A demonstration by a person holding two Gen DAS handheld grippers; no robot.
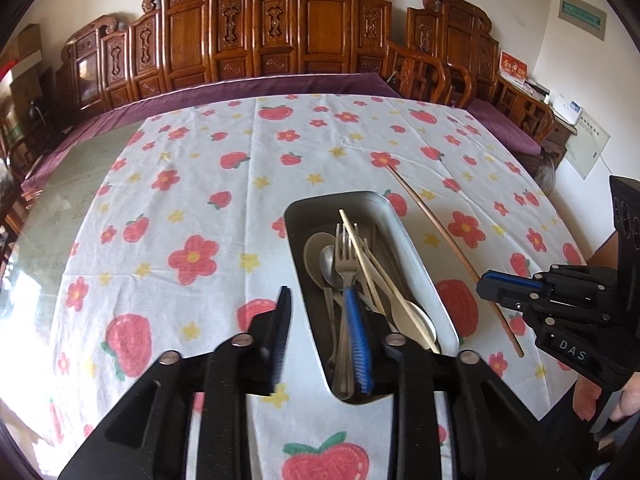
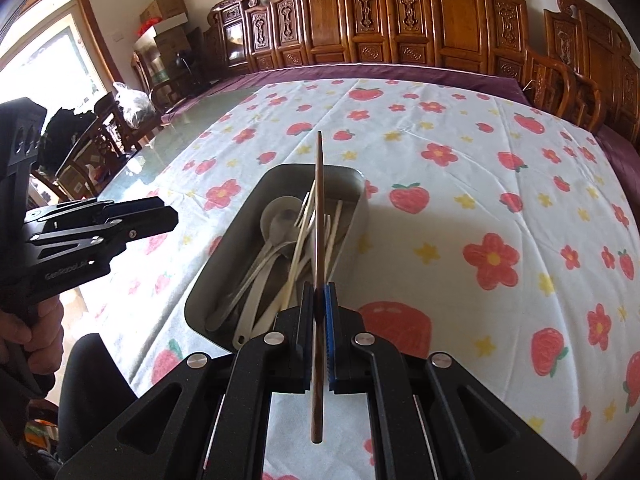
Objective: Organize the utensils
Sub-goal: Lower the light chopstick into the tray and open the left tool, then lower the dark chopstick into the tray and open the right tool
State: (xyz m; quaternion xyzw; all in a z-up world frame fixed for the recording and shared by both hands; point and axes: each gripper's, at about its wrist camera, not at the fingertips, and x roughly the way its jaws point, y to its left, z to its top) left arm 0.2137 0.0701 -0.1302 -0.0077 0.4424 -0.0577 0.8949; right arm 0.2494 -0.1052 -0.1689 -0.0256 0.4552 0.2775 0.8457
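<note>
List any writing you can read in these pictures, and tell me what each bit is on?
"DAS": white letters on the black body of the right gripper, seen from the left camera.
"GenROBOT.AI", roughly: small and partly blurred, on the body of the left gripper.
Red card on the side cabinet: gold characters, too blurred to read.
Green wall plaque and white wall chart: too small to read.

Metal tray (image 1: 416, 248) sits on the strawberry-print tablecloth (image 1: 180, 184), holding a fork (image 1: 345, 258), a metal spoon (image 1: 329, 265), pale spoons and a light chopstick (image 1: 384, 276) laid lengthwise. Left gripper (image 1: 322, 328) hangs over the tray's near end, jaws parted — nothing between the pads. Right of the tray, the right gripper (image 1: 490, 286) pinches a brown chopstick (image 1: 436, 232) near its near end, the far tip lying beyond the tray's far right corner.
</note>
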